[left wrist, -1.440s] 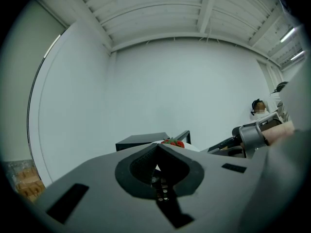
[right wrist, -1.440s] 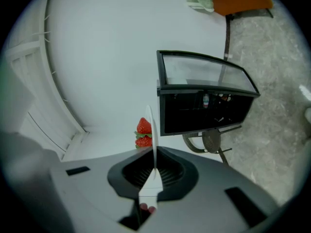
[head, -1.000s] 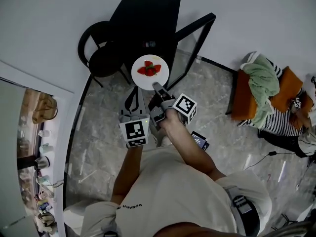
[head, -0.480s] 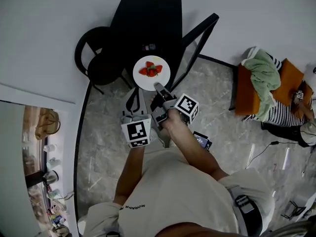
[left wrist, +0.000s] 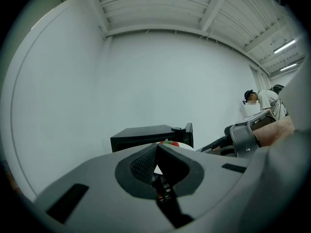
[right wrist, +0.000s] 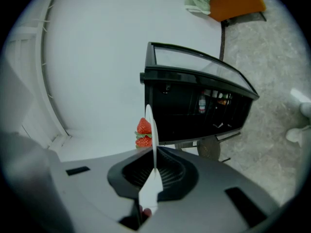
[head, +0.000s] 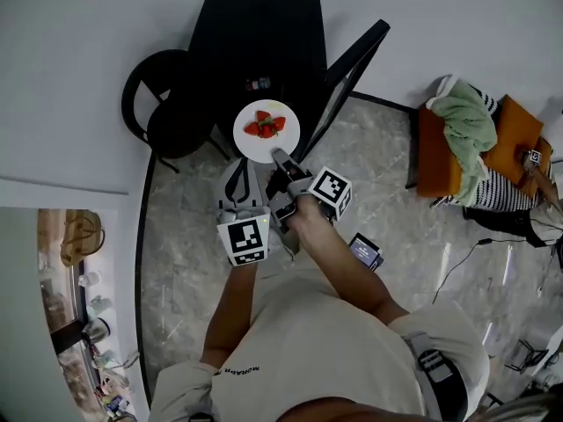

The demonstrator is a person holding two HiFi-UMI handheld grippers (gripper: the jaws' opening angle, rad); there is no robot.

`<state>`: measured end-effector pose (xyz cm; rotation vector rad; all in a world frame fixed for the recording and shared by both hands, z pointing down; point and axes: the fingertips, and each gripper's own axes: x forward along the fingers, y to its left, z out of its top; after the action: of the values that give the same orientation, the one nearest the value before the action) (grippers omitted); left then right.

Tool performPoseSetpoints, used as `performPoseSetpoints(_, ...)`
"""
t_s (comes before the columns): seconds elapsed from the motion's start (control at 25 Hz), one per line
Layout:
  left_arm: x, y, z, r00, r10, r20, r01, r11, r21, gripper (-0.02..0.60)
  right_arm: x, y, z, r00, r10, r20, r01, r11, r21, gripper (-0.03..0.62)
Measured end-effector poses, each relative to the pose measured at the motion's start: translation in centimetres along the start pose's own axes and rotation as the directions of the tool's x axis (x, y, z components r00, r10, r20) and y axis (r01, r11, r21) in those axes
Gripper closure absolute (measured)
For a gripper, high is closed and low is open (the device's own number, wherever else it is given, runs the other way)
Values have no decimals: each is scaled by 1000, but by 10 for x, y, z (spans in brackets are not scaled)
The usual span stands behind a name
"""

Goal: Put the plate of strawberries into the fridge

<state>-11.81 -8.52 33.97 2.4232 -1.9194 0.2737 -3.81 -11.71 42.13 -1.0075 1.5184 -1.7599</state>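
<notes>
**Plate held in the air in front of the open fridge**

The right gripper (head: 278, 155) is clamping the near rim of the white plate (head: 255, 148), with its jaws closed onto the edge. In the right gripper view the plate (right wrist: 151, 130) is showing edge-on, running straight out from between the pads of that gripper (right wrist: 154, 154). The strawberries (head: 266, 124) are sitting in a small cluster on the plate. The plate is hanging above the floor, just in front of the black fridge (head: 255, 33). The fridge's glass door (head: 352, 73) is standing open to the right. Bottles are showing on a shelf inside the fridge (right wrist: 194, 101).

The left gripper (head: 237, 165) is hovering just beside the plate's left edge. Its jaws are lying together with nothing between them, and the strawberries (left wrist: 168, 142) are peeking over its tips (left wrist: 156, 147).
</notes>
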Motion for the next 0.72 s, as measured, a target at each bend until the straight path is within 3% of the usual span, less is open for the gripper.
performPoseSetpoints(0.72,54,8,-48,998,49,-32,-48,999,8,581,52,-57,39,1000,-31,-4,31,1000,-3,572)
